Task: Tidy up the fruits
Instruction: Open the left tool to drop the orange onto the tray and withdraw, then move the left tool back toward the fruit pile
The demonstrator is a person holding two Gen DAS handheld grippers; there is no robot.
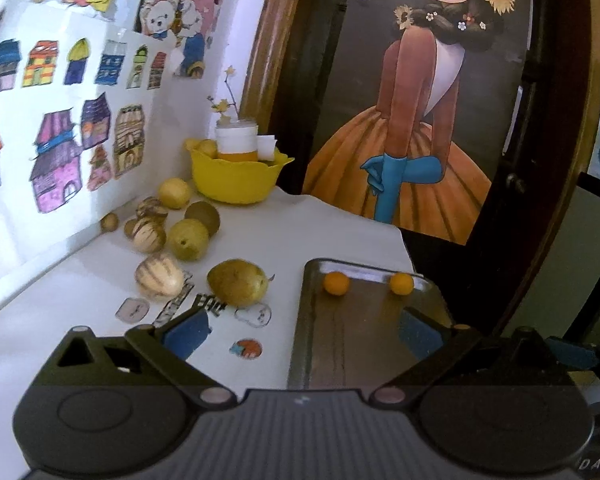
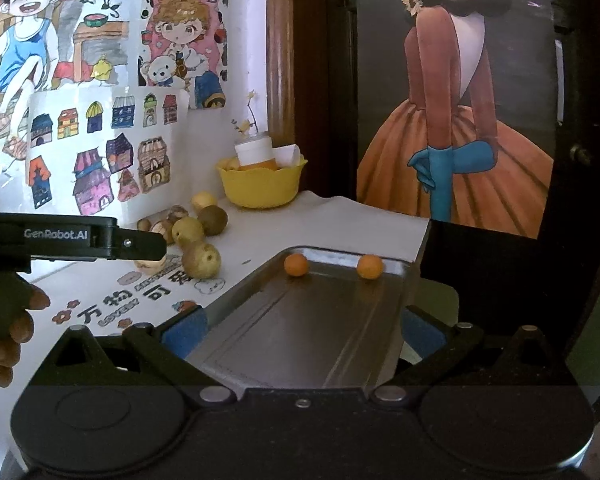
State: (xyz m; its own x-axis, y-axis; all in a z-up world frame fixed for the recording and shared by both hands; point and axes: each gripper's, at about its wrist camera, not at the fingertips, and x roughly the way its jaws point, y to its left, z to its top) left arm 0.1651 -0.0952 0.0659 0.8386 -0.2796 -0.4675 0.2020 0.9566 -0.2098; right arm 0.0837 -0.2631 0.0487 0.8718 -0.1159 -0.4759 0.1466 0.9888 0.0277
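Note:
A metal tray [image 1: 332,360] [image 2: 260,320] lies on the white table with two small orange fruits [image 1: 336,282] [image 1: 401,283] [image 2: 296,265] [image 2: 369,266] at its far end. Left of it sit a large yellow-green pear [image 1: 238,282] [image 2: 201,260], striped pale melons [image 1: 159,276], a green pear [image 1: 188,239] and several brown and yellow fruits. My left gripper [image 1: 304,334] hangs open over the tray's near left corner, empty. My right gripper [image 2: 304,332] stands open above the tray's near end, empty. The left gripper's body [image 2: 72,238] and a hand [image 2: 16,320] show at the right wrist view's left.
A yellow bowl [image 1: 236,178] [image 2: 260,188] with a jar and paper stands at the back by the wall. Drawings of houses cover the wall on the left. A large painting [image 1: 412,120] leans behind the table's right edge. Stickers dot the tabletop.

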